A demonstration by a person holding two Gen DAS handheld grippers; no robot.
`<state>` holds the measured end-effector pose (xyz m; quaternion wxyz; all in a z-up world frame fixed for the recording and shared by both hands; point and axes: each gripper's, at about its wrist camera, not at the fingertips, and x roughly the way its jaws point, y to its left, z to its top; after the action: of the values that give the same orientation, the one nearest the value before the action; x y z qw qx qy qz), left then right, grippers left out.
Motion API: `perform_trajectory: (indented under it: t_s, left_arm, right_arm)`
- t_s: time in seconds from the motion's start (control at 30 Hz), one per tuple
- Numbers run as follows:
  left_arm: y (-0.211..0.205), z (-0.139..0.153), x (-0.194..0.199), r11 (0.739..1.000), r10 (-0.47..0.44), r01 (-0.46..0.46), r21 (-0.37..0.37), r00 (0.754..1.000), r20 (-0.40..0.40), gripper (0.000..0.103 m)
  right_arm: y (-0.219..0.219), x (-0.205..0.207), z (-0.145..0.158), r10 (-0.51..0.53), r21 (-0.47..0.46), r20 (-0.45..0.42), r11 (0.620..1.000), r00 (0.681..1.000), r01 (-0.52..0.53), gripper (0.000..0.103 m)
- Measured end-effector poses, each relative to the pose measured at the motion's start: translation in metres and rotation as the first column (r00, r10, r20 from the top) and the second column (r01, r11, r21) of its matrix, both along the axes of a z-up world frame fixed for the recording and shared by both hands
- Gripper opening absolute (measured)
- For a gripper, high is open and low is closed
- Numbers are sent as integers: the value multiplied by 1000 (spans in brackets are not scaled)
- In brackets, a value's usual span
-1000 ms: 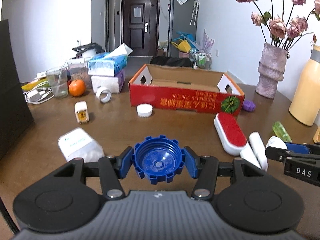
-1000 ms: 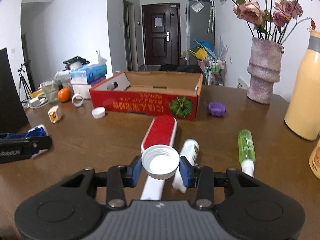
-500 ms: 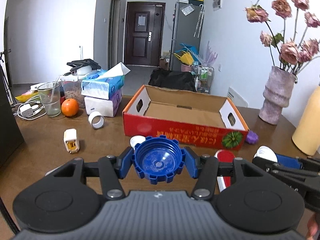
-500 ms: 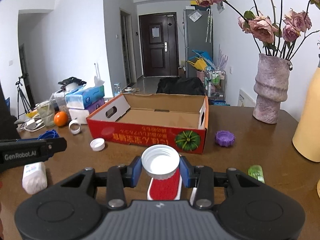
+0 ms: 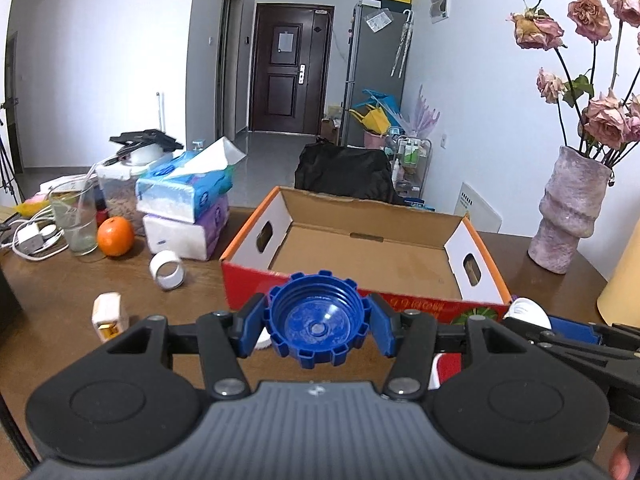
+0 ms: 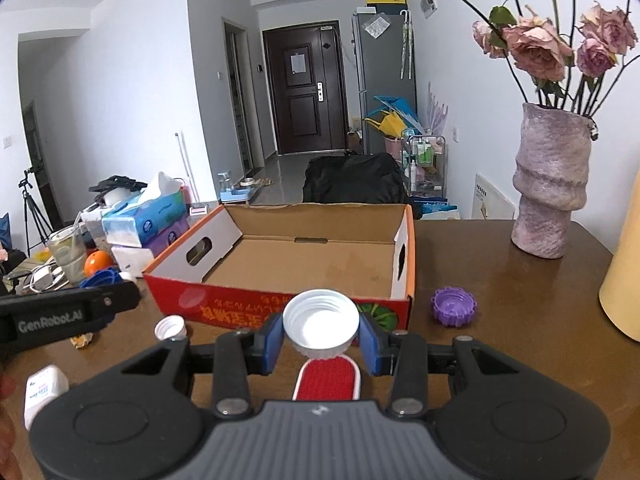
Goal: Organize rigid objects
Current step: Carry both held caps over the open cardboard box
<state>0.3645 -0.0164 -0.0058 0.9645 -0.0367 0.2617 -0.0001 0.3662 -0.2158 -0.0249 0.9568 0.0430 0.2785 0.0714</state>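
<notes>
Wooden table [image 6: 500, 272], box [image 6: 320, 264] mid-frame still empty: my left gripper [image 5: 316, 322] pinches blue cap [image 5: 316, 320], right gripper [image 6: 320, 326] pinches white cap [image 6: 320, 320]; purple cap [image 6: 454, 306], lint brush [image 6: 326, 378] remain out.

On my left: stacked tissue packs [image 5: 185, 192], an orange [image 5: 115, 236], a drinking glass [image 5: 74, 220]. On my right: a vase [image 5: 568, 208] of dried roses [image 6: 540, 54].

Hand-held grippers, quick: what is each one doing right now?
Left hand-held gripper: closed on the blue cap, open side up.
Right hand-held gripper: closed on the white cap, open side up.
</notes>
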Motion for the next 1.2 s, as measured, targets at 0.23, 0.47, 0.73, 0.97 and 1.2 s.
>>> perform_trajectory:
  t_s: [0.23,0.47,0.73,0.97,1.2]
  left_arm:
    - [-10,-5,29,1000,-2,2,7,1000,-4,55]
    - [-12,-11,58,1000,13,-13,16,1000,-16,55]
    - [-11,-18,90,999,22,-21,29,999,-33,55]
    - [-11,-26,113,998,34,-32,51,999,-43,55]
    - [-6,-31,133,998,45,-44,48,998,-33,55]
  right_arm:
    - [2,30,-5,1,4,-11,1000,1000,0,39]
    - [1,56,-7,-13,8,-10,1000,1000,13,39]
    - [1,90,-14,-14,4,-27,1000,1000,14,39]
    - [0,114,-19,-24,5,-41,1000,999,25,39]
    - [-1,133,-23,-29,4,-53,1000,998,29,39]
